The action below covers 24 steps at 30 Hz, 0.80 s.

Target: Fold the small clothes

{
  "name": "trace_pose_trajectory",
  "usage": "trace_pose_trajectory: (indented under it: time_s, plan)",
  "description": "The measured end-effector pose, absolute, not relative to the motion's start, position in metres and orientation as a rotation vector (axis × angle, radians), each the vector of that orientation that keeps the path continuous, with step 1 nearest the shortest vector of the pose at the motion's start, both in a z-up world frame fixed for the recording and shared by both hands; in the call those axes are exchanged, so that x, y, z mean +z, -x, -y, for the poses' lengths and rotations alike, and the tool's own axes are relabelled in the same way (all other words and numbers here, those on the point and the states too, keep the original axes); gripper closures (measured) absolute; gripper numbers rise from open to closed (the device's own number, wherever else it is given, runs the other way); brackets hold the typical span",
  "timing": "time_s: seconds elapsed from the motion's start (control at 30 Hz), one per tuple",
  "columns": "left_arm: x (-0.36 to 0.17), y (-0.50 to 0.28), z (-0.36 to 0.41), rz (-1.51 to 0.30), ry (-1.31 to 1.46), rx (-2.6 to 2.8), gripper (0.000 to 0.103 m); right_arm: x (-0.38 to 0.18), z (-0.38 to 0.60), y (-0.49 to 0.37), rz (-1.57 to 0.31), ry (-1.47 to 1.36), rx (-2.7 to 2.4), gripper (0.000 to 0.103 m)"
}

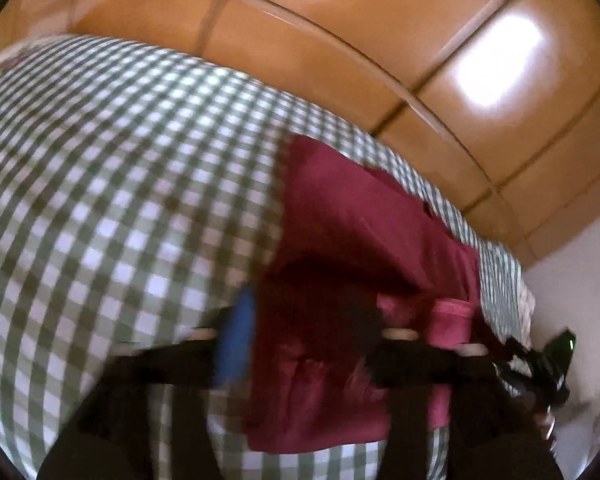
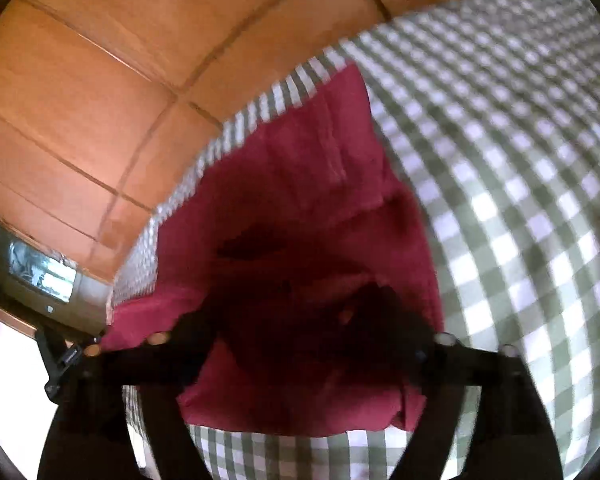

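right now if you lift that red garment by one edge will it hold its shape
Probably not. The red garment lies creased and draped on the checked cloth, so it looks floppy and would likely sag. It seems thin, so probably light, and may bunch when pushed.

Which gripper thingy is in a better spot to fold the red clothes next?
Probably the right gripper: the red garment lies centred between its spread fingers. The left gripper sits nearer the garment's edge, with checked bedsheet filling much of its view. It is close, and both pictures are blurred.
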<state>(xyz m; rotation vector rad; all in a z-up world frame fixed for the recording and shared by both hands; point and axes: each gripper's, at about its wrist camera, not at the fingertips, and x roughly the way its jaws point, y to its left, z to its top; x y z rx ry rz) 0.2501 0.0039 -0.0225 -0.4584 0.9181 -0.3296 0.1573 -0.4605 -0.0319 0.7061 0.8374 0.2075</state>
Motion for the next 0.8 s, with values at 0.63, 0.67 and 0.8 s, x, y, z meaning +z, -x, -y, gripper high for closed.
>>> trace_pose_trajectory:
  time_s: [0.63, 0.67, 0.8]
  plan:
    - [-0.076, -0.196, 0.011, -1.041, 0.332, -0.462, 0.086, -0.074, 0.436, -0.121, -0.916, -0.392, 0.082, 0.074]
    - [-0.076, -0.191, 0.007, -1.041, 0.340, -0.471, 0.087, -0.072, 0.437, -0.115, -0.915, -0.397, 0.092, 0.077]
    - [-0.077, -0.171, 0.002, -1.054, 0.322, -0.493, 0.088, -0.065, 0.434, -0.088, -0.931, -0.396, 0.124, 0.079]
